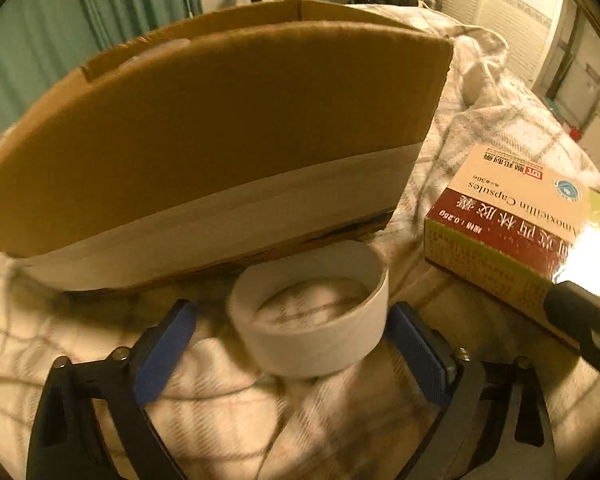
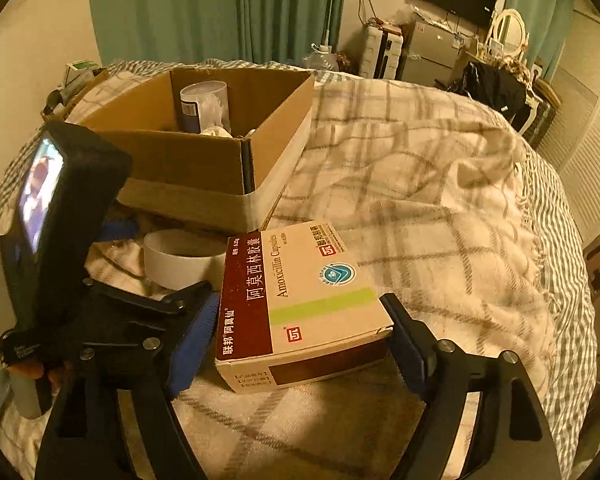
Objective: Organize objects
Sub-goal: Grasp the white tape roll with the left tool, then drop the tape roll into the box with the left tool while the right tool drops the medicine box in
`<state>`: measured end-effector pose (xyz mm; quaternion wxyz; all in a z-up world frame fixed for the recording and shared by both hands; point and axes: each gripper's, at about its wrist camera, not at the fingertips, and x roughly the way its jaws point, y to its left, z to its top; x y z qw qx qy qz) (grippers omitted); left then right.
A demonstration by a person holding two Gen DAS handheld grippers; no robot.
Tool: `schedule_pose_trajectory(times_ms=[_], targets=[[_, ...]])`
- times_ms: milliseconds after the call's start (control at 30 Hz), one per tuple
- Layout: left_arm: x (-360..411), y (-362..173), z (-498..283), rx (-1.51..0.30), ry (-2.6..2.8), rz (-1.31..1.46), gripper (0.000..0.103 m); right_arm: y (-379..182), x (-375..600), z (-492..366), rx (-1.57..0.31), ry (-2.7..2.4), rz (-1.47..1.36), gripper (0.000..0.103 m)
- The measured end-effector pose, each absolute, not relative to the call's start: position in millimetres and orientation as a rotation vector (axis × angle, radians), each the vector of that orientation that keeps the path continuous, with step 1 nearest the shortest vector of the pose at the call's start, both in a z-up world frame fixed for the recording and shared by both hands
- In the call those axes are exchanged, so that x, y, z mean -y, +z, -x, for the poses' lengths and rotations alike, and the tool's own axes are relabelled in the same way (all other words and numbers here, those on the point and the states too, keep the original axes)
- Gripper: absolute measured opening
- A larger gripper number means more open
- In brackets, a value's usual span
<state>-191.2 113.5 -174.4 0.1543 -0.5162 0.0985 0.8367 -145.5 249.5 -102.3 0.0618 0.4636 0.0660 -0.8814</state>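
A white tape roll (image 1: 314, 312) lies on the plaid blanket in front of a cardboard box (image 1: 220, 152). My left gripper (image 1: 288, 348) is open, its blue pads on either side of the roll; the right pad looks close to it, the left pad apart. An Amoxicillin medicine box (image 2: 300, 304) lies on the blanket; it also shows in the left wrist view (image 1: 512, 220). My right gripper (image 2: 300, 332) is open with its pads flanking the medicine box. The roll (image 2: 180, 260) and the cardboard box (image 2: 204, 148) show in the right wrist view.
The cardboard box holds a clear canister (image 2: 204, 106) and crumpled white material. The left gripper's body with a lit screen (image 2: 44, 192) stands left of the medicine box. The blanket (image 2: 420, 200) spreads to the right. Furniture stands by the far wall.
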Motion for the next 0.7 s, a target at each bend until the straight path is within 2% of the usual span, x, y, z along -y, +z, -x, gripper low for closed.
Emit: schedule_pose_trajectory(times_ms=[67,367,700], targets=[[-114,-177,192,-0.244,2.354,1.482,0.083,-105,-250,147,-0.189,-2.656,-1.417,0.080],[-93,-156,168,-0.187,2.398,1.449,0.081,-104,-251,142,-0.161,-2.670,-1.415,0.078],[-50,-99,119,-0.122,2.535,1.312,0.081,-70,-243,116,-0.176,-2.768,-1.301,0.076]])
